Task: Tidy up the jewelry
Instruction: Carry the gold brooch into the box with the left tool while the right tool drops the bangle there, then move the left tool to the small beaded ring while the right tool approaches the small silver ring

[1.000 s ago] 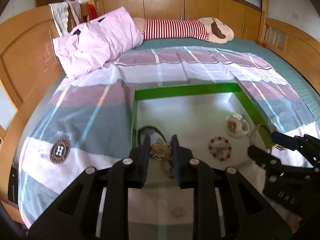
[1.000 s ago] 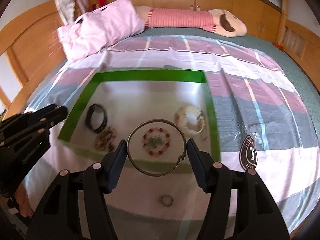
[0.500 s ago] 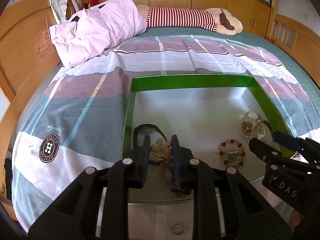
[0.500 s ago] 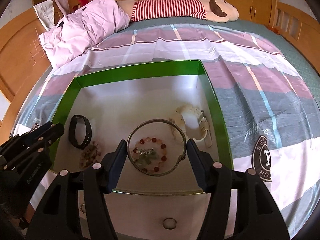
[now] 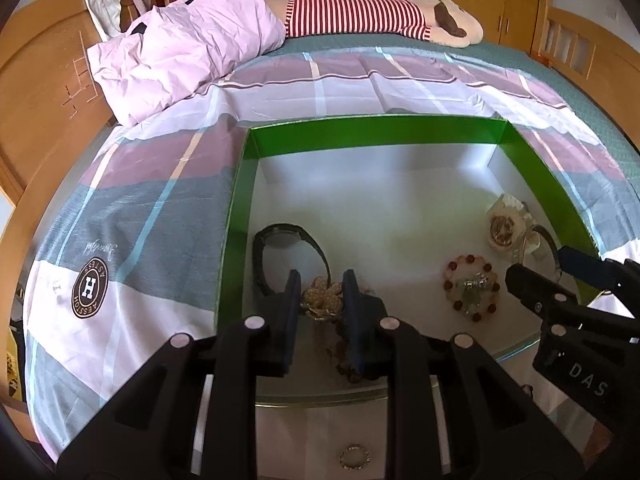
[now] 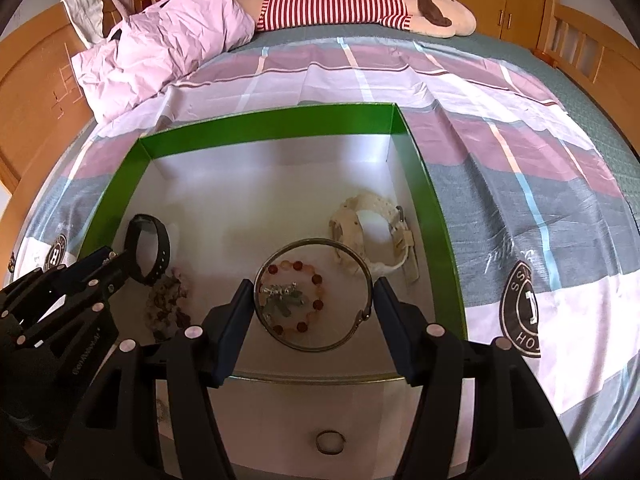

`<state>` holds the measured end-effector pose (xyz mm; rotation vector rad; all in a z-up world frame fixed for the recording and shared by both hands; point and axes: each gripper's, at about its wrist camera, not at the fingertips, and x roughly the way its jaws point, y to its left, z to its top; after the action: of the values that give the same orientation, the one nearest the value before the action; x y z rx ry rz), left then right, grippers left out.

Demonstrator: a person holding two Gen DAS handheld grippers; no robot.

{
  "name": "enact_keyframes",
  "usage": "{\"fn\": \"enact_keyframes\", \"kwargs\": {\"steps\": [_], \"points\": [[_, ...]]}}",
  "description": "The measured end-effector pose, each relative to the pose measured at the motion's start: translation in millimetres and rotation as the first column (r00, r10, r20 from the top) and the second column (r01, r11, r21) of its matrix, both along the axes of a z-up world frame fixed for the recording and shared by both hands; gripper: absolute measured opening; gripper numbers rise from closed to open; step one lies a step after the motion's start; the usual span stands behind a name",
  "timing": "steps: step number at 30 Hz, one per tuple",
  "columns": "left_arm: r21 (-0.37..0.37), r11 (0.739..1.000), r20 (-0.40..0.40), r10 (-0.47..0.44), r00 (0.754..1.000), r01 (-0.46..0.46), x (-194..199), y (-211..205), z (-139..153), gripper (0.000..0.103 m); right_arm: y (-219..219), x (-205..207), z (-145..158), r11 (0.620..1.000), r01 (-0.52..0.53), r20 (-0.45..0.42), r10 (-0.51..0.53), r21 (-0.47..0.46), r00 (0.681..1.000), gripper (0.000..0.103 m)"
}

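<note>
A green-walled box [image 5: 372, 132] [image 6: 272, 126] with a white floor lies on the bed. My left gripper [image 5: 322, 300] is shut on a gold flower brooch [image 5: 323, 298] above the box's near left part. My right gripper [image 6: 314, 296] is shut on a thin metal bangle [image 6: 362, 268], held over a red bead bracelet [image 6: 298, 300] [image 5: 472, 292]. In the box also lie a black watch [image 5: 280, 240] [image 6: 150, 254], a white watch [image 6: 368, 236] [image 5: 502, 224] and a brown bead string [image 6: 168, 304].
A small ring [image 5: 354, 458] [image 6: 330, 442] lies on the sheet in front of the box. A pink pillow [image 5: 180, 56] and a striped plush toy [image 5: 372, 16] lie at the bed's far end. Wooden bed frame [image 5: 36, 92] stands left.
Both grippers have moved forward over the box with their items still held. The box and its contents now sit closer and larger in both views.
</note>
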<state>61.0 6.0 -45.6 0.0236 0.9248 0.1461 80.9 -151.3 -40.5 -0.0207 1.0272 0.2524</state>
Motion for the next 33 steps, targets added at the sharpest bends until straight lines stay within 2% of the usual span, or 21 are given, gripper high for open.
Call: {"fn": "enact_keyframes", "kwargs": {"steps": [3, 4, 11, 15, 17, 20, 25, 26, 29, 33], "points": [[0.007, 1.000, 0.022, 0.005, 1.000, -0.005, -3, -1, 4, 0.043, 0, -2, 3, 1.000, -0.004, 0.011, 0.004, -0.004, 1.000, 0.062], [0.006, 1.000, 0.031, 0.006, 0.999, -0.006, -4, -1, 7, 0.046, -1, -3, 6, 1.000, -0.002, 0.023, 0.003, -0.003, 1.000, 0.062], [0.009, 1.000, 0.050, -0.018, 0.999, 0.018, -20, -4, 25, 0.047, -12, -18, 25, 1.000, -0.028, 0.054, 0.028, 0.007, 0.998, 0.065], [-0.015, 0.998, 0.031, -0.058, 0.998, 0.059, -48, -2, 37, 0.048, -28, -39, 34, 0.998, -0.061, 0.020, 0.061, 0.024, 0.998, 0.065], [-0.029, 0.995, -0.004, -0.090, 0.996, 0.090, -63, -2, 38, 0.048, -32, -49, 31, 0.996, -0.085, -0.009, 0.085, 0.022, 0.996, 0.065], [-0.049, 0.993, -0.069, -0.111, 0.991, 0.108, -74, -3, 25, 0.050, -33, -59, 13, 0.993, -0.107, -0.065, 0.104, -0.042, 0.992, 0.065], [-0.011, 0.992, -0.192, -0.126, 0.973, 0.126, -79, -9, -15, 0.050, -32, -68, -14, 0.987, -0.137, -0.152, 0.123, -0.086, 0.981, 0.065], [-0.013, 0.992, -0.199, -0.125, 0.972, 0.125, -79, -8, -18, 0.051, -31, -70, -17, 0.984, -0.145, -0.156, 0.129, -0.098, 0.979, 0.065], [-0.029, 0.992, -0.209, -0.123, 0.970, 0.119, -79, -7, -22, 0.061, -28, -74, -25, 0.978, -0.172, -0.169, 0.151, -0.119, 0.974, 0.065], [-0.038, 0.992, -0.227, -0.129, 0.965, 0.123, -80, -9, -28, 0.062, -23, -75, -39, 0.969, -0.187, -0.186, 0.156, -0.161, 0.970, 0.064]]}}
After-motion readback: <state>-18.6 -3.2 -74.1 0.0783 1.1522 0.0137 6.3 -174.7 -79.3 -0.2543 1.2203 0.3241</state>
